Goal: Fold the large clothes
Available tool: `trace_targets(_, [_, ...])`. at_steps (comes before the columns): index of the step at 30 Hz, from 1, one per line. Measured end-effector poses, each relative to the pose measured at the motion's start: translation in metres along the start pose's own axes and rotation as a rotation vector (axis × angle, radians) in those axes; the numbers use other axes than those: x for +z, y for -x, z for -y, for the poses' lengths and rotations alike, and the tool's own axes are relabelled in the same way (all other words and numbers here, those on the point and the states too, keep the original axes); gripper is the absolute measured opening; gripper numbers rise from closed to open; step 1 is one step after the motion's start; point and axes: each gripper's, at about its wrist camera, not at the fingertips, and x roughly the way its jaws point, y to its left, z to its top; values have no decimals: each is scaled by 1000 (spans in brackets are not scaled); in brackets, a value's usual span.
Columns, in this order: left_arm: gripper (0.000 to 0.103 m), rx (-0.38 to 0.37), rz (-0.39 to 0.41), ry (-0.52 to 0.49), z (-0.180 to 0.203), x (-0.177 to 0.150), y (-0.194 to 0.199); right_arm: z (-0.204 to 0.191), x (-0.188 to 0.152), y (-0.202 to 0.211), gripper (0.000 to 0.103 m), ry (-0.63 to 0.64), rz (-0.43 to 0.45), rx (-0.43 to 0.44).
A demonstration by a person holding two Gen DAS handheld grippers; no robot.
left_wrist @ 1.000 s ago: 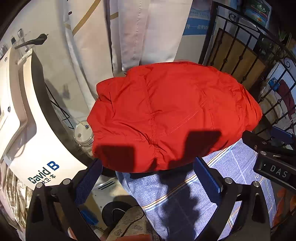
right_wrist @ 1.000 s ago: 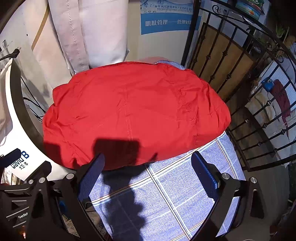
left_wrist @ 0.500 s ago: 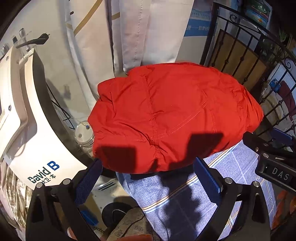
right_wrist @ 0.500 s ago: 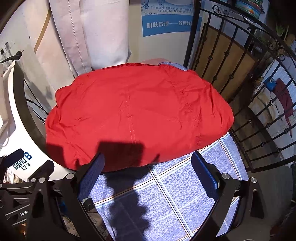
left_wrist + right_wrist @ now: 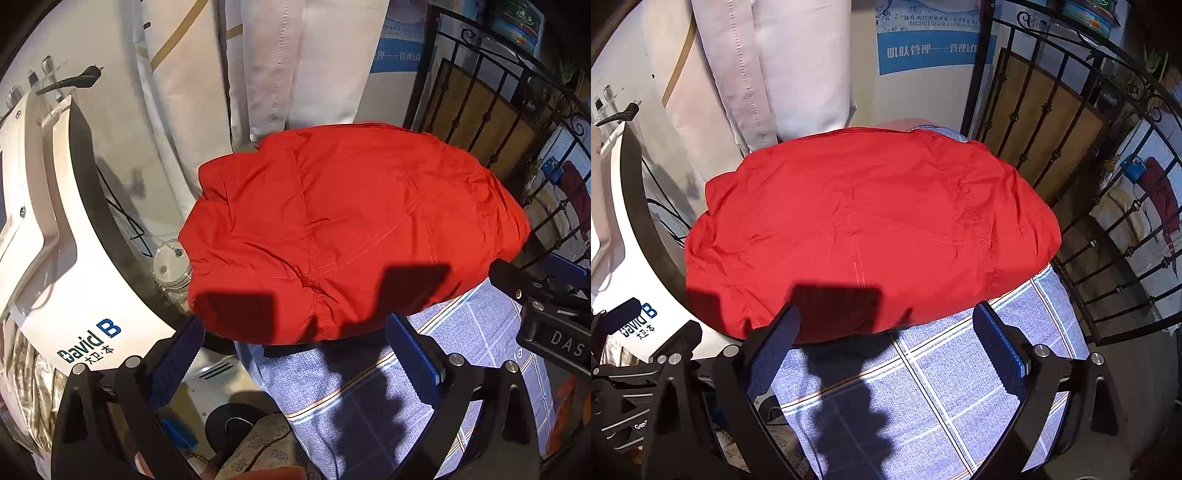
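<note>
Comparing against the frames a second back, little has changed: your red garment lies in the same folded, rounded bundle on the blue checked cloth, covering the far part of that cloth and overhanging its left edge. In the right wrist view the red garment sits very slightly lower and to the right in frame than before, so your right-hand view has drifted a touch; the bundle's outline and seams look the same. The blue checked cloth lies bare on the near side, crossed by the shadows of your tools.

The white machine marked "David B" stands at the left as before, and the black iron railing at the right. Pale hanging fabric drops behind the bundle.

Your left gripper is spread wide, fingers empty and apart from the garment, hovering over its near hem; position unchanged. Your right gripper is likewise spread wide and empty, its blue pads clear of the fabric, poised at the near edge.

A small clear jar sits low between machine and bundle, unmoved.
</note>
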Motion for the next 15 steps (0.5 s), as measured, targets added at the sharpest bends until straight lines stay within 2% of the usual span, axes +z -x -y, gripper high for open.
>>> trace_targets(15, [97,14,0,14,-2,-5,-1,0,-1,-1,93,0,9,14])
